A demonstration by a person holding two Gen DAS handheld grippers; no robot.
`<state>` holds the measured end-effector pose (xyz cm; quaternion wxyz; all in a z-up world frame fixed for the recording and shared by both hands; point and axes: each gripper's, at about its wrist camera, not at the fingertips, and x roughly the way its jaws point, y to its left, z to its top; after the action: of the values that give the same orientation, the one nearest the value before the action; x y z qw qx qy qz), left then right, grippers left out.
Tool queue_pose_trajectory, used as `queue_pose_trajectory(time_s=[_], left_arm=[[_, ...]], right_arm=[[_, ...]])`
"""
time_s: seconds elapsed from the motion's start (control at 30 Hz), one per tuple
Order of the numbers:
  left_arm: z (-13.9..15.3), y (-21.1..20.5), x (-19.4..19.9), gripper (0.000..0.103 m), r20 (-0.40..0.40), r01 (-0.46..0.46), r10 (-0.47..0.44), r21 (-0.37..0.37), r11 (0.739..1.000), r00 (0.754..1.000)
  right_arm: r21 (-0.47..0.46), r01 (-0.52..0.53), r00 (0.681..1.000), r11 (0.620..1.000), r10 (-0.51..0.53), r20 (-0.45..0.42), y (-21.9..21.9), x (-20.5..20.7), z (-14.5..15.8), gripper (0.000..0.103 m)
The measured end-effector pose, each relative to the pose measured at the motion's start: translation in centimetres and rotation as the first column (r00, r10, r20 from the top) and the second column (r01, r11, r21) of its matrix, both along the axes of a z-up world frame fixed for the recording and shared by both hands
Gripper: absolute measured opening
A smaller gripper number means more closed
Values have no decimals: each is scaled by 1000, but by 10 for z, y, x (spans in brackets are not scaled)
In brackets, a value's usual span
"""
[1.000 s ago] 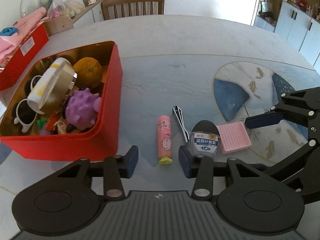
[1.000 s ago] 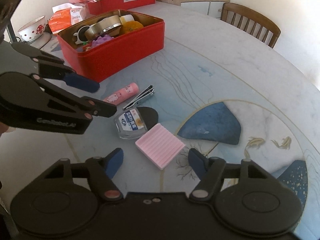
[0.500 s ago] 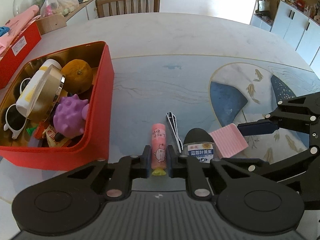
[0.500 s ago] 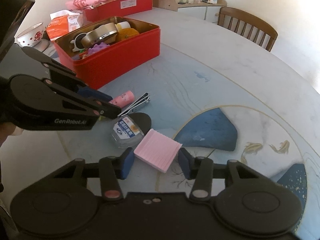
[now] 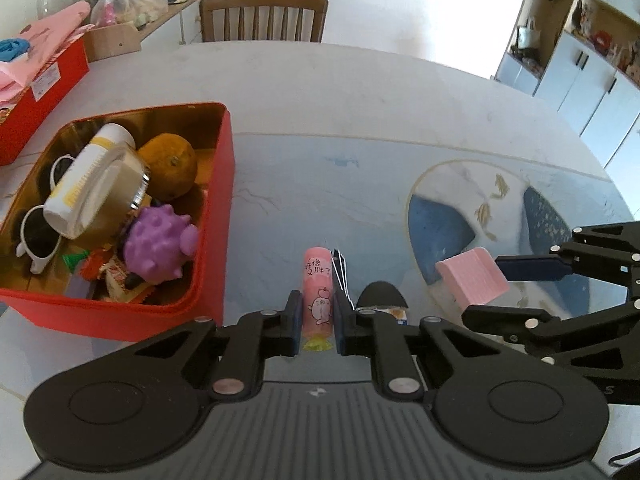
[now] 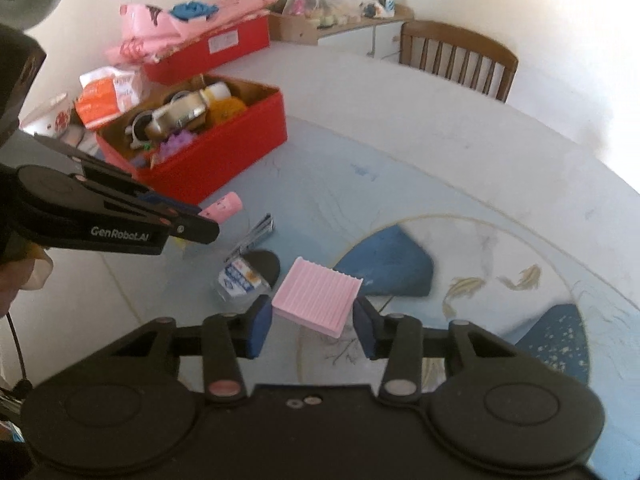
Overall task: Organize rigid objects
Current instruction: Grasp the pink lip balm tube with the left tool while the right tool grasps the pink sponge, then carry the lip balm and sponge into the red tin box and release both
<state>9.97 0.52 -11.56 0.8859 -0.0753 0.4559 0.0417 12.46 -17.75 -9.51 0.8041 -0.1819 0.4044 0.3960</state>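
Observation:
My left gripper (image 5: 316, 316) is shut on a pink cartoon-printed tube (image 5: 318, 280) whose yellow end pokes out below the pads. My right gripper (image 6: 312, 320) is still closing, its pads pressing the sides of a pink ribbed block (image 6: 318, 296) that hangs tilted above the table. From the left wrist that block (image 5: 472, 280) shows at the right, between the right gripper's fingers (image 5: 528, 268). A nail clipper (image 5: 340, 268) and a small black-capped bottle (image 6: 244, 276) lie on the table between the grippers. The open red tin (image 5: 228, 168), left of the tube, holds several items.
A second red box (image 6: 208, 48) with pink cloth on it, a tissue packet (image 6: 108, 92) and a bowl (image 6: 48, 116) stand behind the tin. A wooden chair (image 5: 262, 16) is at the table's far edge. White cabinets (image 5: 580, 60) are at the far right.
The left gripper's jaws closed on the pink tube. The right gripper's jaws closed on the pink ribbed block and raised it off the table.

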Motion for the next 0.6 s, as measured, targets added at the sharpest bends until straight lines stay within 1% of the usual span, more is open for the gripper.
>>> queue_pose_trajectory(time_s=[0.27,0.33,0.4,0.6], left_arm=[[26,20,-11,15,28,-54,55,-38,998,998],[32,27,-15,15,37,-66,67,-30,997,997],[39,34,-20,15,54,-72,72,-1,997,996],[51,63,-28,15,81,-113,112,2,994,990]], right_arm=[[48,3,1000,999,-3,7,4,-5,34,43],[60,-2,1000,998,2,13,8,-6,41,43],[72,-8,1000,997,7,16,14,-6,47,43],[94,-33,999,995,31,25,41,-8,57,43]])
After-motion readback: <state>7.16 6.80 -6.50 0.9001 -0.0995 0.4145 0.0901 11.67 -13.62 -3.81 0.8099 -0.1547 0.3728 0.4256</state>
